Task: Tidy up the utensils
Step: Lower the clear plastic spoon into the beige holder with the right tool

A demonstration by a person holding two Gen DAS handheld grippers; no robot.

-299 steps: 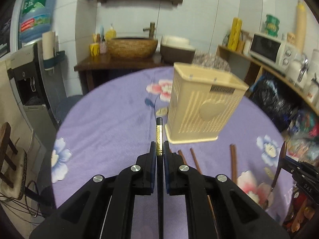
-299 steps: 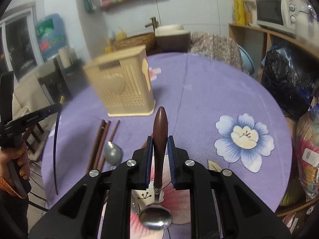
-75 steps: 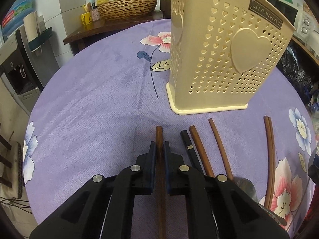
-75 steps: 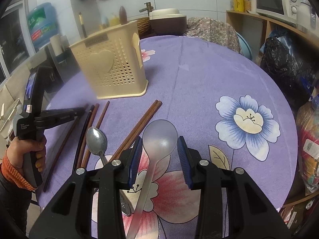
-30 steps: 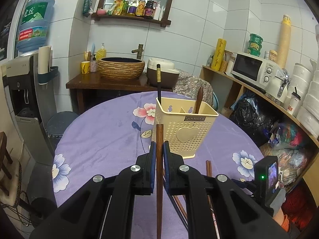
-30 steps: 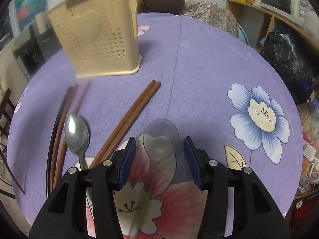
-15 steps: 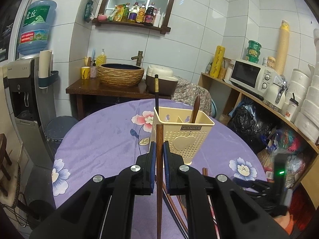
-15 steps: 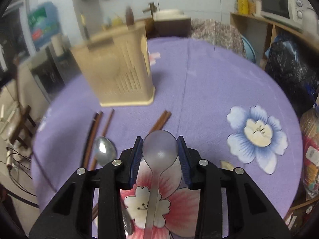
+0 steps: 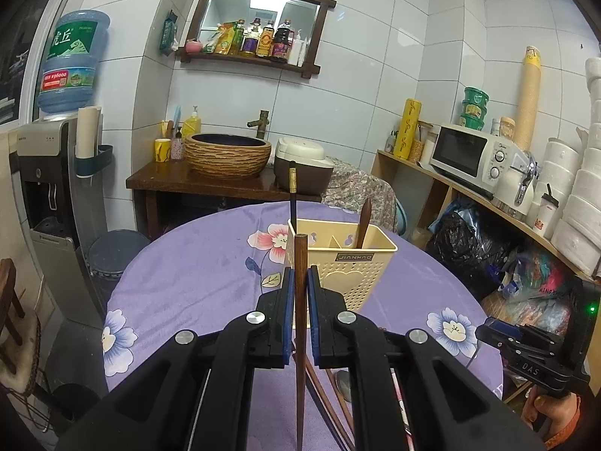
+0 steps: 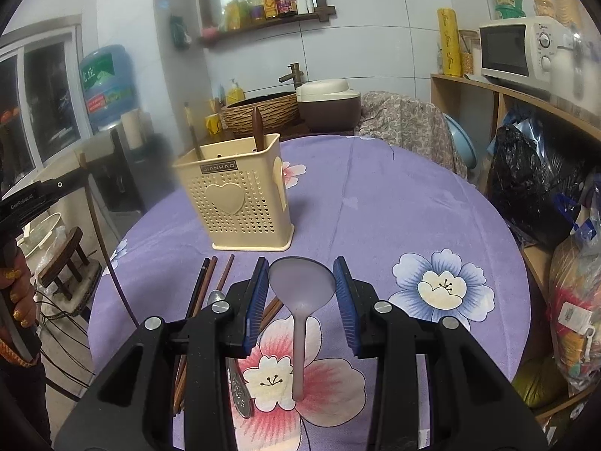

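My left gripper (image 9: pixel 299 282) is shut on a brown chopstick (image 9: pixel 299 255), held upright in the air in front of the cream utensil holder (image 9: pixel 349 263). A black chopstick (image 9: pixel 292 188) and a brown wooden handle (image 9: pixel 363 221) stand in the holder. My right gripper (image 10: pixel 301 268) is shut on the bowl of a translucent plastic spoon (image 10: pixel 300 323), lifted off the table with its handle hanging towards me. The holder (image 10: pixel 240 203) stands beyond it to the left. Several chopsticks (image 10: pixel 204 285) and a metal spoon (image 10: pixel 238 387) lie on the cloth under the right gripper.
The round table has a purple flowered cloth (image 10: pixel 394 206). The left gripper with its chopstick (image 10: pixel 105 248) shows at the left edge of the right wrist view. Shelves with a microwave (image 9: pixel 473 154) stand to the right, and a water dispenser (image 9: pixel 49 188) to the left.
The right gripper's jaws narrowed onto the translucent spoon's bowl and lifted it off the cloth. The left gripper kept its chopstick and rose slightly, tilting a little.
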